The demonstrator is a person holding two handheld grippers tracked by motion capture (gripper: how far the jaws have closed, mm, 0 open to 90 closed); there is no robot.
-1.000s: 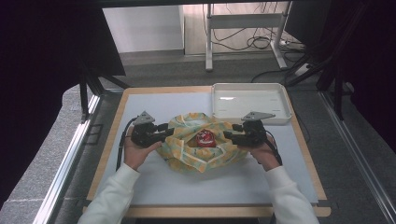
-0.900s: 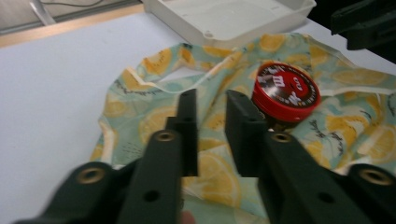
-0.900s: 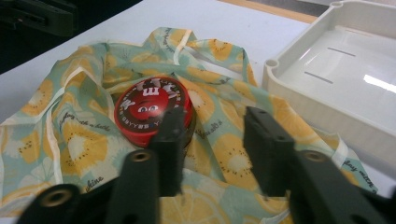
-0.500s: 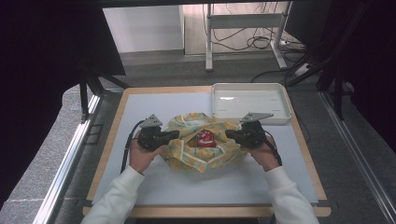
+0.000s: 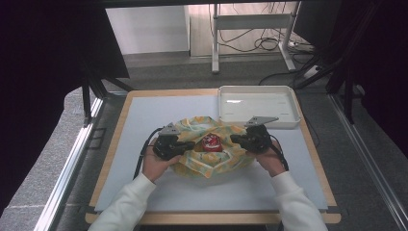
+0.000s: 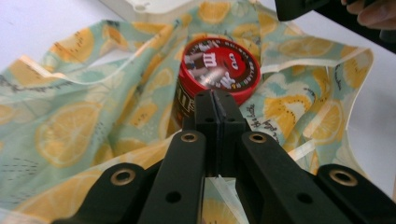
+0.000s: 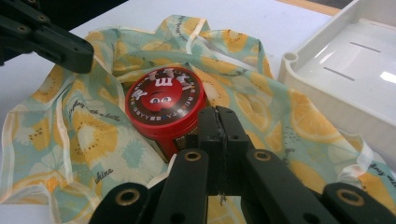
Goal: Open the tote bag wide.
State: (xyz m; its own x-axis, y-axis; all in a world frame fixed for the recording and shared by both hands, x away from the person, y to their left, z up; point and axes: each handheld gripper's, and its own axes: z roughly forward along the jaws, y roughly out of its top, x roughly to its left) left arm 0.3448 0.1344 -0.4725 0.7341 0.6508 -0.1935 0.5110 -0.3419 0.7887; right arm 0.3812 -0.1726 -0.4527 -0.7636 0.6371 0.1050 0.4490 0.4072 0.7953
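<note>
A cloth (image 5: 211, 166) printed with lemon slices lies bunched on the white mat, and a red round tin (image 5: 210, 143) stands in its middle. My left gripper (image 5: 191, 143) is at the tin's left and my right gripper (image 5: 234, 139) at its right, tips facing each other. In the left gripper view the jaws (image 6: 215, 100) are pressed together just short of the tin (image 6: 219, 70), with an edge of cloth (image 6: 70, 130) caught between them. In the right gripper view the jaws (image 7: 217, 116) are likewise shut on a thin fold of cloth (image 7: 93, 135) beside the tin (image 7: 164, 100).
A white tray (image 5: 257, 87) stands at the back right of the mat, close behind my right gripper; its wall (image 7: 327, 102) is near in the right gripper view. The wooden board's edges frame the mat (image 5: 144, 125). A desk frame and cables stand beyond the table.
Both grippers' jaws have closed. My left gripper has moved right toward the tin, drawing the cloth's left side inward. The right hand has stayed in place.
</note>
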